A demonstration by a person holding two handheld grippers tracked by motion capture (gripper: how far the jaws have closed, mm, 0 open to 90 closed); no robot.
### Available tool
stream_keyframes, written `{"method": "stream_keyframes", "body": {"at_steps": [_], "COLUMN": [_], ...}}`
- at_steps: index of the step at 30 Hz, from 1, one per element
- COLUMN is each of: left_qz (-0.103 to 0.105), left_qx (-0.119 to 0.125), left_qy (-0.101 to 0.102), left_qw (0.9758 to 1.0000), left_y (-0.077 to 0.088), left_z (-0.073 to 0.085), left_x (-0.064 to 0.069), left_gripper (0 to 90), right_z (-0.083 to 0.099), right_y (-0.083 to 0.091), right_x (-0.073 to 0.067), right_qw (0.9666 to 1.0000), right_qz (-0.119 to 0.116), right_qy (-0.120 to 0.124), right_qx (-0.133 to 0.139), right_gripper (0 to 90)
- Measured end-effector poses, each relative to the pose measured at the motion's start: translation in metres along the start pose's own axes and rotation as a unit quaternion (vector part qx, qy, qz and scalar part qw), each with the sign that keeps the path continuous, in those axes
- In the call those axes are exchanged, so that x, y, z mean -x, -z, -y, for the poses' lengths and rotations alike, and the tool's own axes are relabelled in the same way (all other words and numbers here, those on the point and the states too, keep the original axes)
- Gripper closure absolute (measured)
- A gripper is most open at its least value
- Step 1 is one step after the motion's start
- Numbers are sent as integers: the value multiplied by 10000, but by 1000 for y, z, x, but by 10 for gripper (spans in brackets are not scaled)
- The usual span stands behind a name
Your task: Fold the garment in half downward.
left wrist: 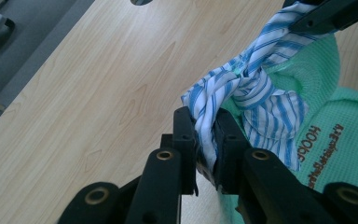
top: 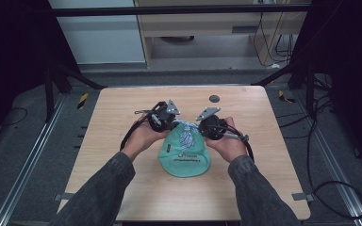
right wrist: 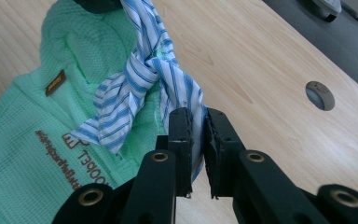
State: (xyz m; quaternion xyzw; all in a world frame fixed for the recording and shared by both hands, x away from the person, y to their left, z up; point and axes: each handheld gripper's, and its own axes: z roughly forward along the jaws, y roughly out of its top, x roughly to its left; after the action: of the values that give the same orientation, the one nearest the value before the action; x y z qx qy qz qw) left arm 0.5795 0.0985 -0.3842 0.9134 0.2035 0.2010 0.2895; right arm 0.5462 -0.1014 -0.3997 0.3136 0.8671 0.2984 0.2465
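Tearing is not the main danger; slipping is. The green bag lies at the middle of the table, and a blue-striped cloth strip is knotted around its neck. The left gripper is left of the knot, its jaws closed tight on one end. The right gripper, right of the knot, pinches the other end. An uneven pull could slide the cloth out, or drag the bag sideways.
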Motion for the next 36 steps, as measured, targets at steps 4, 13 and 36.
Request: {"method": "stream_keyframes", "body": {"at_steps": [4,13,36], "left_qz": [5,12,66], "left_qx": [25,145,171], "left_qy": [31,48,-86], "left_qw": [10000,9999,9998], "left_y": [-4,-11,2], "left_z": [-2,-26,20], "left_x": [-2,-10,18], "left_gripper": [818,819,815], "right_z": [5,8,14], "right_y": [2,12,10], "right_x": [-4,2,-11], "right_qw": [10000,9999,9998], "right_qz": [-20,81,-3], "right_qy": [6,-100,4], "right_qx": [27,95,189], "right_gripper": [818,823,802]}}
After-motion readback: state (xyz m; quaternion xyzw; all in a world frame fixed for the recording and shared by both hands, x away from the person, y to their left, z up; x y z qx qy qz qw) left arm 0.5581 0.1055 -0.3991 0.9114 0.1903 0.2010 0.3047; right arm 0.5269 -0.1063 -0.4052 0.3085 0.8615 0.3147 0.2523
